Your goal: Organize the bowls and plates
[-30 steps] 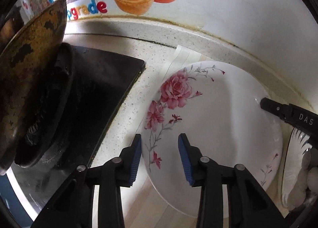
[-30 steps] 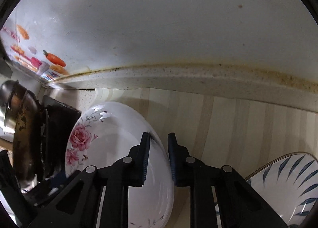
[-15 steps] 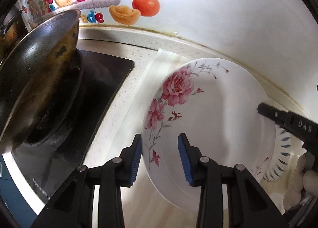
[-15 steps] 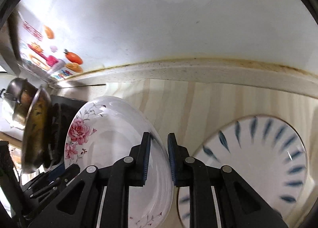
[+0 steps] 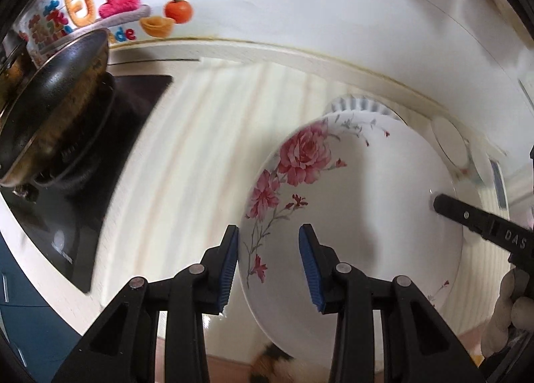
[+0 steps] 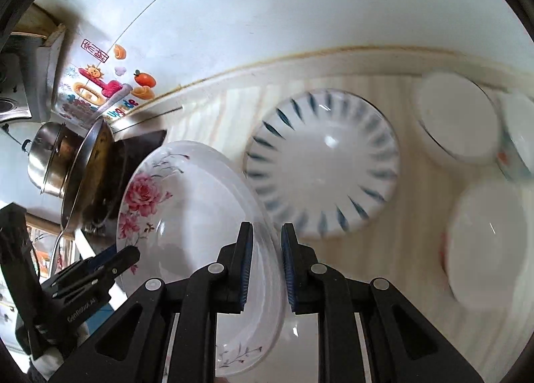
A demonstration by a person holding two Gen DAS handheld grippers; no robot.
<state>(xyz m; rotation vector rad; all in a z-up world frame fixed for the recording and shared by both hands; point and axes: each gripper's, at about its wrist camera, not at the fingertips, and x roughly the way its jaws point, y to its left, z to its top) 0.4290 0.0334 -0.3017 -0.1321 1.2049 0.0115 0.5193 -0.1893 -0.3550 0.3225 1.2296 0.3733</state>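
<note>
A white deep plate with pink roses (image 5: 367, 216) hangs tilted above the counter, held at two sides of its rim. My left gripper (image 5: 268, 269) has the near rim between its blue pads. My right gripper (image 6: 267, 266) is shut on the opposite rim of that rose plate (image 6: 187, 216), and its black finger (image 5: 444, 206) shows at the plate's right edge in the left wrist view. Beyond the rose plate lies a blue-striped plate (image 6: 327, 166) on the pale wooden counter. White bowls (image 6: 457, 122) (image 6: 490, 243) stand to its right.
A dark wok (image 5: 56, 96) sits on the black stove (image 5: 100, 182) at the left, with a steel pot (image 6: 50, 162) behind it. The white wall with a colourful sticker (image 5: 110, 6) closes the back. The counter's front edge runs below the grippers.
Both grippers have carried the rose plate up and to the right, away from the stove. The blue-striped plate and the bowls have come into view.
</note>
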